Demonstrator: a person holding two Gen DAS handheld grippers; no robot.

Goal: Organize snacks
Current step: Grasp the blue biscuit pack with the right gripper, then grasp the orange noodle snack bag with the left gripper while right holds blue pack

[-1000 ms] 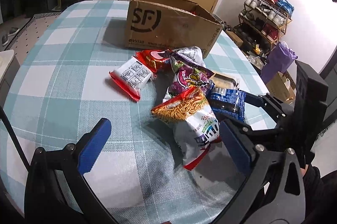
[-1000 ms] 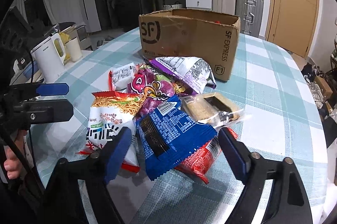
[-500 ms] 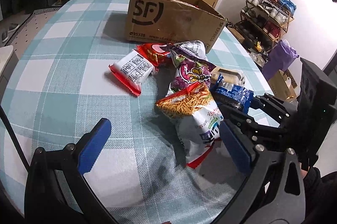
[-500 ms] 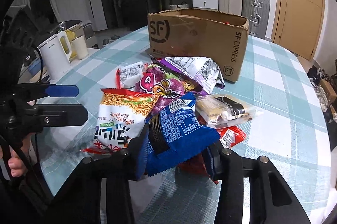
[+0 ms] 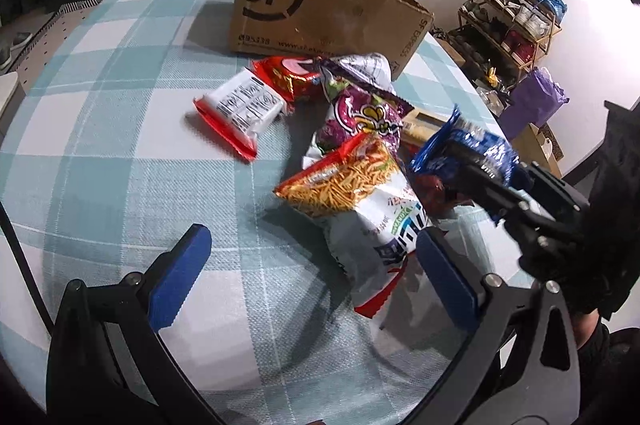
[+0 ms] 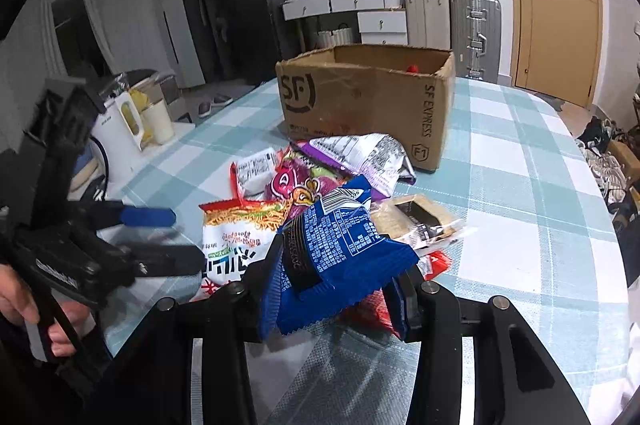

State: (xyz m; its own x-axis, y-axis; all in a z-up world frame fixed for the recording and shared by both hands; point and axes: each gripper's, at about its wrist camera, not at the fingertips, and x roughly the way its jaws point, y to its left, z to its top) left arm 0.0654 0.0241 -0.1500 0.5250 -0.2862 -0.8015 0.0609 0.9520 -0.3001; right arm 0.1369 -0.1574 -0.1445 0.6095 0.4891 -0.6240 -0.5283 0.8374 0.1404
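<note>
Gripping the blue snack packet (image 6: 340, 261) at its near end, the right gripper (image 6: 332, 289) holds it lifted above the pile on the checked table (image 6: 520, 193). Left gripper (image 5: 308, 265), jaws wide apart and empty, hovers beside the noodle-snack bag (image 5: 360, 201). Farther: purple bag (image 5: 360, 117), then the white-and-red packet (image 5: 240, 105) to its left. Farthest: open cardboard box (image 6: 360, 97).
</note>
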